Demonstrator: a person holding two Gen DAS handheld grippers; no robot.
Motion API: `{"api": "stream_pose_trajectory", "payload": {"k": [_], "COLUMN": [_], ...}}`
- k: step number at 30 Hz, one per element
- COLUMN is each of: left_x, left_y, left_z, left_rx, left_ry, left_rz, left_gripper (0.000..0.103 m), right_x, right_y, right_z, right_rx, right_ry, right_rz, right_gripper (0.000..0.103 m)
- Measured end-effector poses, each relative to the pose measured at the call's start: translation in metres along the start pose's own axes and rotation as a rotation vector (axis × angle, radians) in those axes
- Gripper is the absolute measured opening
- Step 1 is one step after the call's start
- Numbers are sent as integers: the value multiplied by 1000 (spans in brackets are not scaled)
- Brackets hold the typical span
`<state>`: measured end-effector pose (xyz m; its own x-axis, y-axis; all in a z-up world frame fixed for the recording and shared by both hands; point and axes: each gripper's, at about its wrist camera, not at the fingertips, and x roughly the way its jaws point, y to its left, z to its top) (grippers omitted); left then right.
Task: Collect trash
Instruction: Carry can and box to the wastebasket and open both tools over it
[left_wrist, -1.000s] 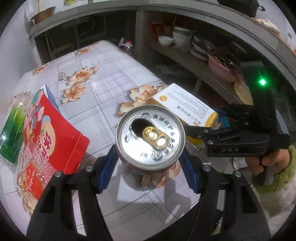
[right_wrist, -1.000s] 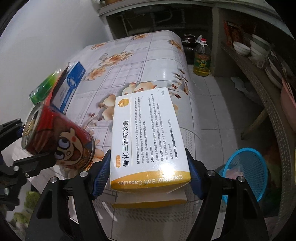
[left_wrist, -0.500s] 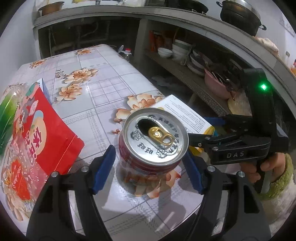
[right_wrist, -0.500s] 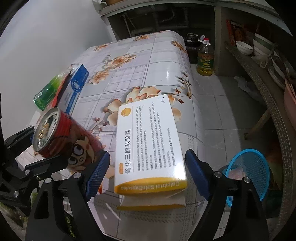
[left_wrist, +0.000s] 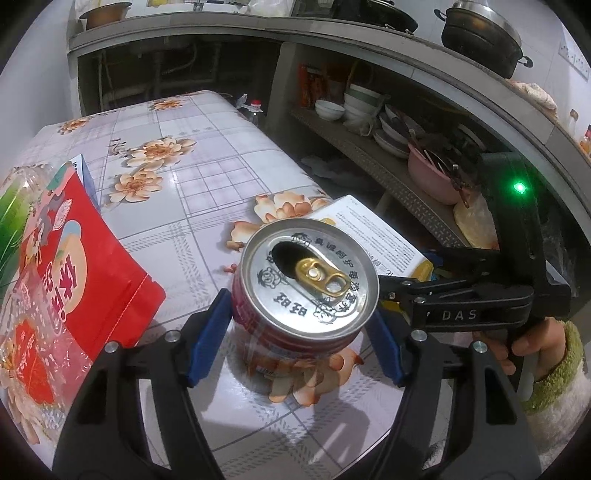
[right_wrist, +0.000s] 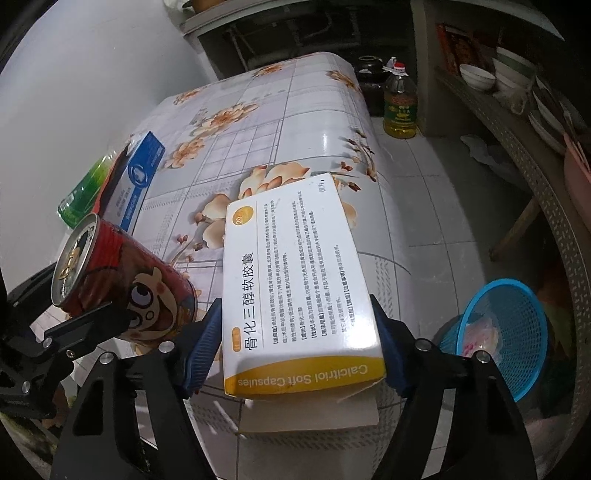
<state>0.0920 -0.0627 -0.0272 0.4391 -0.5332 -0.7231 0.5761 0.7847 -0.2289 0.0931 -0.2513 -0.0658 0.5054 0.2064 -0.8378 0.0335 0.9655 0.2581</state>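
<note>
My left gripper (left_wrist: 295, 328) is shut on a red drink can (left_wrist: 308, 284) with an open silver top, held just above the flowered tablecloth. The can also shows in the right wrist view (right_wrist: 122, 284). My right gripper (right_wrist: 299, 350) is shut on a white and yellow medicine box (right_wrist: 295, 280), lifted over the table's near right edge. The box shows in the left wrist view (left_wrist: 373, 232) behind the can. A blue mesh trash basket (right_wrist: 513, 325) stands on the floor to the right of the table.
A red snack bag (left_wrist: 74, 266), a green bottle (right_wrist: 85, 192) and a blue box (right_wrist: 136, 181) lie at the table's left side. An oil bottle (right_wrist: 400, 99) stands on the floor beyond the table. Shelves with bowls (left_wrist: 369, 110) run along the right.
Both grippers rose and pulled back a little with the can and the box. The can tilted more upright; the right gripper's grip on the box looked looser half a second ago and is tight now.
</note>
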Motion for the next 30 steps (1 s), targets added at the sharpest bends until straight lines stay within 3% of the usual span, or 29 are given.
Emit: {"api": "stream_pose_trajectory", "payload": {"k": [8,16,21,24,30], "left_x": [-4,-1,20,44,130], "left_y": [-1,-26,-69,-99,-163], "left_z": [3,26,59,78,96], "left_rx": [1,36,84,103,129], "left_ry": [-3,-12,-1,45,250], "left_rz": [-1,-43,-132,-196,-326], "left_gripper": [66,66,66,66,66], "right_x": [-9,-42,-88,-105,-93], "right_y": [-10,-43,-117,-172,-255], "right_z": [-2,-5,-22,-44,-104], "right_rx": [67,161,353,515,810], "right_ry": [-29,-119,-239,-260,-223], "right_rz": [70,99,22,-5,-70], "right_gripper": [70,70,70,70,70]}}
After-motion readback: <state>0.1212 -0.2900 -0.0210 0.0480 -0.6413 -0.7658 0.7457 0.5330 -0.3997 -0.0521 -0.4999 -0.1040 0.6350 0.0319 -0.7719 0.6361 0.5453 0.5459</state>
